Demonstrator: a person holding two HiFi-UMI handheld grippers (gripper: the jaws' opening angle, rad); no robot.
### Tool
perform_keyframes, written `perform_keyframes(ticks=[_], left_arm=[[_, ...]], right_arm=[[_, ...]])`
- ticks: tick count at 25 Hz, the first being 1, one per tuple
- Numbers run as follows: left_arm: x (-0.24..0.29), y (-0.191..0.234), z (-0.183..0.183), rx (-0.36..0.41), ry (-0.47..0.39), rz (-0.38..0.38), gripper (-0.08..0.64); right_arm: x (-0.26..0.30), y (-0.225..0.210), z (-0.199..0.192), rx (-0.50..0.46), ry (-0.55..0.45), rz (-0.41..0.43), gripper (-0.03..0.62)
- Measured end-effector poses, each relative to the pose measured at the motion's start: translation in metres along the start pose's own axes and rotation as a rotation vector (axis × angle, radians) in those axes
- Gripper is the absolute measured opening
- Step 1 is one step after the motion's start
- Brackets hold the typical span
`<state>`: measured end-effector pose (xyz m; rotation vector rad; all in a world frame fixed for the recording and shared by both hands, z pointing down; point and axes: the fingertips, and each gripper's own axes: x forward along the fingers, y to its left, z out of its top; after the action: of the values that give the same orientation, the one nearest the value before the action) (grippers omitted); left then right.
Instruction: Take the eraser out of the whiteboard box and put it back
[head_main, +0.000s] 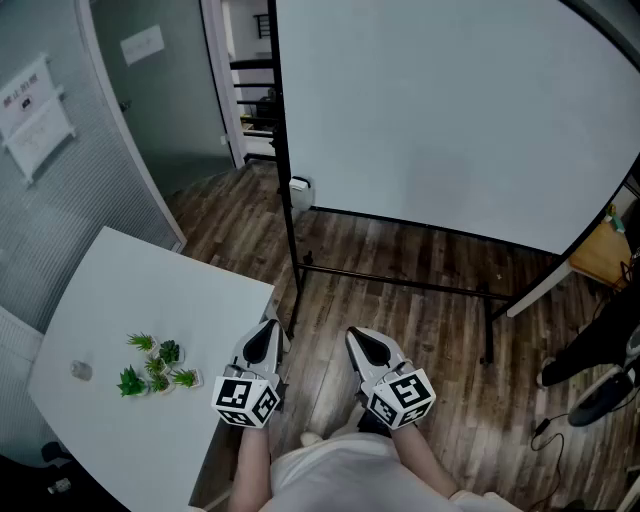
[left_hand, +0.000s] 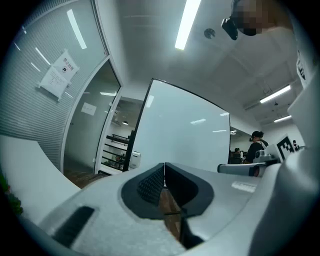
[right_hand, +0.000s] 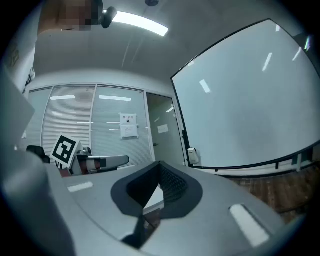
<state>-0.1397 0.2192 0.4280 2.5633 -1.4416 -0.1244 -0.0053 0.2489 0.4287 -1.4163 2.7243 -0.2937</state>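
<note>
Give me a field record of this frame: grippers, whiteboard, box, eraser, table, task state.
left gripper: jaws together, nothing between them, held level
right gripper: jaws together, nothing between them, held level
whiteboard: blank, upright on a black stand, ahead of both grippers
whiteboard box: small, white, at the board's lower left corner; contents not visible
eraser: not visible in any view
table: white, on the left, with small green plants on it
task state: not begun, both grippers well short of the box
</note>
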Motion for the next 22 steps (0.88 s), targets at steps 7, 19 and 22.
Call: perform_keyframes(ticks=[7,19,22], left_arm=[[0.0,0.003,0.002,0.003,-0.018,0.049,0.011],[-0.001,0.005,-0.006,-0.019,0.021,0.023,0.41],[-0.001,0.007,-0.006,0.007,0.036,0.005,0.426]], right_arm=[[-0.006,-0.002,0.003,-0.041,-0.004,-0.02,0.008],[-0.026,-0.025,0.012,0.006,-0.049,-0.171,0.271],[-0.028,-0.028,0.01,0.021,-0.05,-0.193,0.296]])
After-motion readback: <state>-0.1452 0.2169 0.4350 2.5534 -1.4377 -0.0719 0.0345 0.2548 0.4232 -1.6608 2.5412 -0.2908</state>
